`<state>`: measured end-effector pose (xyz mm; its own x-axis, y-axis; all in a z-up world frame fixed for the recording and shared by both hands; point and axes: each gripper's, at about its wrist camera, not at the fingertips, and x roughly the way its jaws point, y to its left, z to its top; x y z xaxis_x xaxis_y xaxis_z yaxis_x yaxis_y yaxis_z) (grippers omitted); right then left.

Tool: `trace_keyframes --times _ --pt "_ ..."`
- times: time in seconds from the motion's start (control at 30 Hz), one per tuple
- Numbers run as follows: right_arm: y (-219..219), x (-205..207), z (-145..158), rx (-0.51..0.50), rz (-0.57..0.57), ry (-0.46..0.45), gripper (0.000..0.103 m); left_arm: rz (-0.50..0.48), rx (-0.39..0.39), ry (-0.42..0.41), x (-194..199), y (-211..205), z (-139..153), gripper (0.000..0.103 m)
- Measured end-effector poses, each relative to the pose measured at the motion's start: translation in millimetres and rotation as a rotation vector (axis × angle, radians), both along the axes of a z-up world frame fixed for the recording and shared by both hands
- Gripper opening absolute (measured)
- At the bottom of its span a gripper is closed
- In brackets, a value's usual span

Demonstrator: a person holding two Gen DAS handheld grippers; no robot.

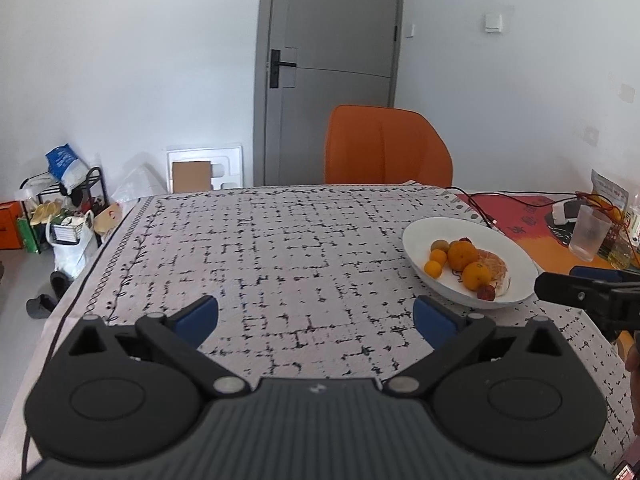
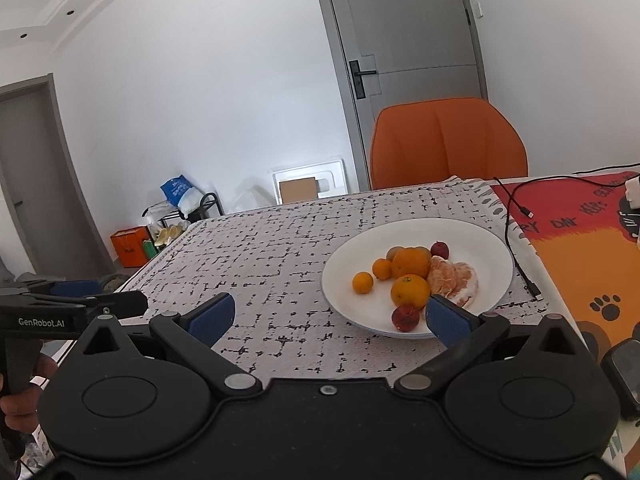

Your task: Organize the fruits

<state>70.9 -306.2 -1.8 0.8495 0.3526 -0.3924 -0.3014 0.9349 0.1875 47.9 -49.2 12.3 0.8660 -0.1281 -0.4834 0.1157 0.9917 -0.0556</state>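
A white plate [image 2: 480,240] holds two large oranges [image 2: 410,263], two small oranges [image 2: 363,282], a peeled citrus fruit [image 2: 454,278], a greenish-brown fruit and two small red fruits [image 2: 405,317]. The plate also shows at the right in the left wrist view [image 1: 516,256]. My right gripper [image 2: 329,318] is open and empty, its right finger just in front of the plate's near rim. My left gripper [image 1: 316,320] is open and empty over the bare tablecloth, left of the plate.
The table has a grey patterned cloth [image 1: 280,248] and an orange-red mat [image 2: 580,248] on the right. A black cable [image 2: 516,232] lies by the plate. A clear cup [image 1: 588,238] stands at the far right. An orange chair [image 1: 384,148] stands behind the table.
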Motion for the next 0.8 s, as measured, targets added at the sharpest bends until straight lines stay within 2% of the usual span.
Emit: trace_keyframes --times 0.33,0.8 --pt "8.3 -12.3 8.6 -0.018 0.011 -0.014 0.103 0.056 -0.008 0.031 -15.0 21.9 -3.7 0.103" --pt "8.8 -32.9 8.9 -0.005 0.025 -0.024 0.103 0.064 -0.027 0.042 -24.8 35.3 -5.0 0.103"
